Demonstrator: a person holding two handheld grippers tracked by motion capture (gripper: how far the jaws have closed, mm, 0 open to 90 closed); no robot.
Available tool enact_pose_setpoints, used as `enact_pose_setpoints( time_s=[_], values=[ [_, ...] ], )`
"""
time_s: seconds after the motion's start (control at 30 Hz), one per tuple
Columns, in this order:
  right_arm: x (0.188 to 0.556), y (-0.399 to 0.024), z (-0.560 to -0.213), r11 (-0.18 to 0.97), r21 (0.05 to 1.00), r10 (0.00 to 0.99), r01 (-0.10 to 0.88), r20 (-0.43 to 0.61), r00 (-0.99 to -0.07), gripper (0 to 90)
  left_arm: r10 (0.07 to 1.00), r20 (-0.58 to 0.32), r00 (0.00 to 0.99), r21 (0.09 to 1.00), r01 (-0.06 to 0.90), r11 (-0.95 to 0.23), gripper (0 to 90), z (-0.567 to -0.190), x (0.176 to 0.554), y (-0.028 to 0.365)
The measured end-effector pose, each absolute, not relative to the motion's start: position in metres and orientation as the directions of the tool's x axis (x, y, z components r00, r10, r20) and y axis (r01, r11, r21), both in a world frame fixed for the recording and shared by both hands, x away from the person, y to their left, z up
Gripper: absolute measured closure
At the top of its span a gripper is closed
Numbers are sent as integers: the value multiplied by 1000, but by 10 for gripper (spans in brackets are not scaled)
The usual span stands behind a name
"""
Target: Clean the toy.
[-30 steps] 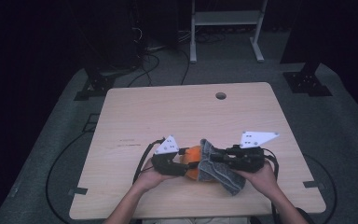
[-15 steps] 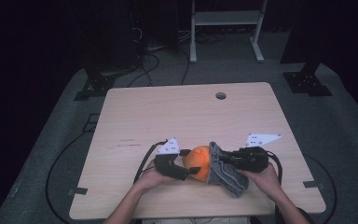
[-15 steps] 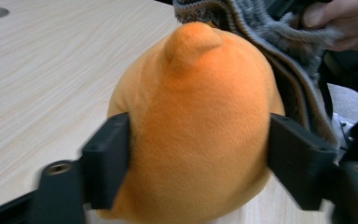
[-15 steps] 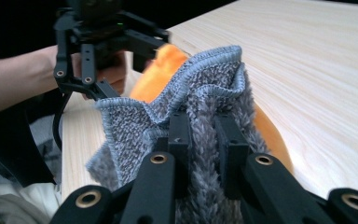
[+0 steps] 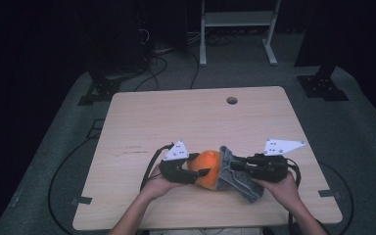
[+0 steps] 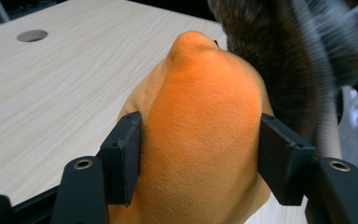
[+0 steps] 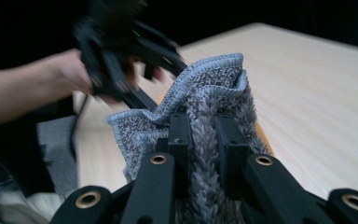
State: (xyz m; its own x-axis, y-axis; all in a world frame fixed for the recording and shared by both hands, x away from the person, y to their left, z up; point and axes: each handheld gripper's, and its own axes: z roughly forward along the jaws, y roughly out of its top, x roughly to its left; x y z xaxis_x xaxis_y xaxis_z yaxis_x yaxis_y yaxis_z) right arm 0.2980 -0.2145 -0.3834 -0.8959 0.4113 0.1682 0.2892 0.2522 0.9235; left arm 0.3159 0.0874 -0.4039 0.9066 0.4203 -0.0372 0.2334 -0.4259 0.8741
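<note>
The orange toy (image 6: 200, 135) is pinched by the left gripper (image 6: 200, 154), whose jaws have just been closing. The grey cloth (image 7: 205, 140) is clamped tight by the right gripper (image 7: 204, 140), near the table (image 5: 176, 117) front edge, with bare wood beyond.

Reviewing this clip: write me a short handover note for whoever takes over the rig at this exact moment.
Left gripper: jaws have just been closing, pads now pressing both sides of the orange soft ball.
Right gripper: shut on a fold of the grey fuzzy cloth.
Both things sit together at the near middle of the table, the cloth against the ball's right side.
Done: both are gripped.
Left, probably: wrapping or wiping the ball with the cloth.
</note>
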Motion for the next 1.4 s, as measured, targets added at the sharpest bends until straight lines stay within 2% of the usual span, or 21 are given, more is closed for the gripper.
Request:
enact_pose_setpoints(
  time_s=[0.1,0.17,0.27,0.37,0.47,0.53,0.6,0.63,0.67,0.7,0.73,0.83,0.9,1.03,1.2,1.3,1.4],
  values=[
    [301,-195,-378,283,923,396,261,136,-908,782,409,-36,912,867,232,-441,380,-405,311,86],
    [309,-189,-387,309,904,410,294,153,-899,784,397,-37,917,861,230,-453,363,-406,311,86],
    [314,-192,-402,279,898,413,340,208,-887,785,360,-75,930,883,230,-409,264,-410,317,95],
    [311,-202,-409,256,900,424,353,223,-878,785,390,-114,914,895,265,-358,137,-415,327,103],
    [311,-208,-411,250,899,427,358,230,-875,784,390,-156,908,885,304,-352,84,-422,333,104],
    [309,-213,-414,248,896,421,369,243,-874,784,327,-273,904,853,385,-352,84,-436,341,98],
    [309,-213,-414,248,896,422,367,241,-874,783,307,-306,901,848,405,-343,94,-438,342,96],
    [310,-214,-414,248,897,426,366,238,-873,783,290,-312,905,855,400,-330,152,-439,341,96],
    [311,-215,-414,245,897,431,367,238,-871,783,298,-288,910,868,379,-322,208,-440,338,96],
    [312,-218,-414,235,896,431,378,252,-866,783,317,-254,914,875,356,-326,324,-433,334,96],
    [312,-218,-414,235,896,431,378,252,-866,783,317,-254,914,875,356,-326,356,-433,334,96],
    [313,-222,-408,233,900,447,369,238,-863,783,355,-178,918,889,305,-342,400,-416,326,96],
    [311,-223,-402,211,911,444,354,233,-865,784,393,-92,915,877,262,-403,409,-401,319,97],
    [305,-214,-389,194,930,415,313,211,-885,784,394,-81,915,866,261,-428,415,-398,315,93],
    [302,-193,-386,269,927,406,261,137,-904,784,406,-80,910,861,268,-432,418,-402,314,91],
    [312,-205,-404,279,911,467,305,149,-872,785,430,-118,895,865,306,-399,406,-407,318,95],
    [312,-210,-407,299,900,489,317,140,-861,785,442,-146,885,865,331,-378,392,-409,322,96]
  ],
)
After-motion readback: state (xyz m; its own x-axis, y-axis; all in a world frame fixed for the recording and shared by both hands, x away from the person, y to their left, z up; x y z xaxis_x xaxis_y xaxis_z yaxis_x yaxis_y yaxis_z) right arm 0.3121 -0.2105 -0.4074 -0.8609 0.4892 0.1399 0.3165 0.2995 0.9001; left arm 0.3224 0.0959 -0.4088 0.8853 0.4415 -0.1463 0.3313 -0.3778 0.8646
